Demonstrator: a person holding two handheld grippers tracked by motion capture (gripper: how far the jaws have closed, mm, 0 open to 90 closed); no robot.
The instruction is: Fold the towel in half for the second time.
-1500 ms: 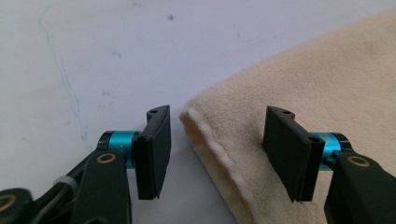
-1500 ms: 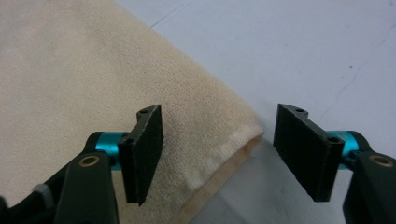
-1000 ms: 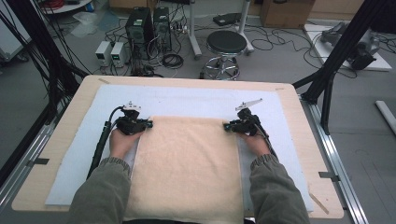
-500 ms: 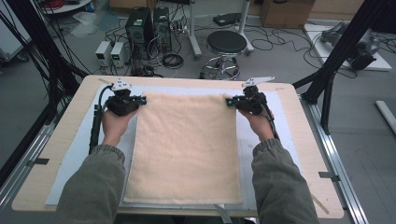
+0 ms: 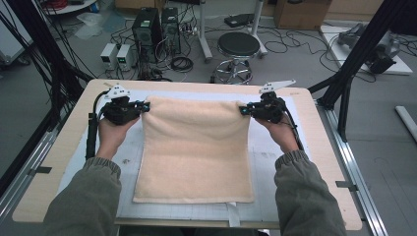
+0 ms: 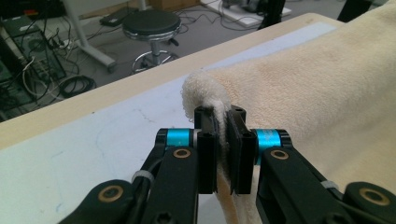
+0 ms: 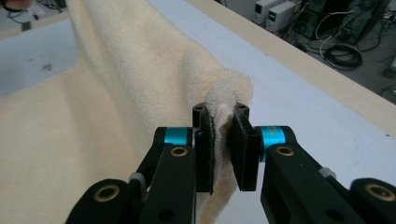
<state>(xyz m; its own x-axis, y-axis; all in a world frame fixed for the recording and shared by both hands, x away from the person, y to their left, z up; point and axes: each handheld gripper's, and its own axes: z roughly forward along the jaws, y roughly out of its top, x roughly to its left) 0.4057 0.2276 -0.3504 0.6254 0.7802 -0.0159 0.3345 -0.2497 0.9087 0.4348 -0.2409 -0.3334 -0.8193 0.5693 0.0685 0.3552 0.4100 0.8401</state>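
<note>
A cream towel [image 5: 194,147] is spread over the white mat [image 5: 290,162] on the table, its far edge raised between both hands. My left gripper [image 5: 143,106] is shut on the towel's far left corner [image 6: 205,91], which bulges up between the pads. My right gripper [image 5: 243,110] is shut on the far right corner [image 7: 231,91] in the same way. The towel [image 6: 317,93] slopes down from both grips toward the near table edge, where its near hem lies flat. The towel [image 7: 93,93] runs off to the left in the right gripper view.
The wooden table [image 5: 59,147] has a bare rim around the mat. Beyond its far edge stand a round stool [image 5: 238,46], computer towers [image 5: 152,24] and loose cables on the floor. Black frame posts [image 5: 354,64] rise at the right.
Both grippers have risen and moved toward the far edge of the table, drawing the towel's far edge up and stretching it out flat from the bunched state a second ago.
</note>
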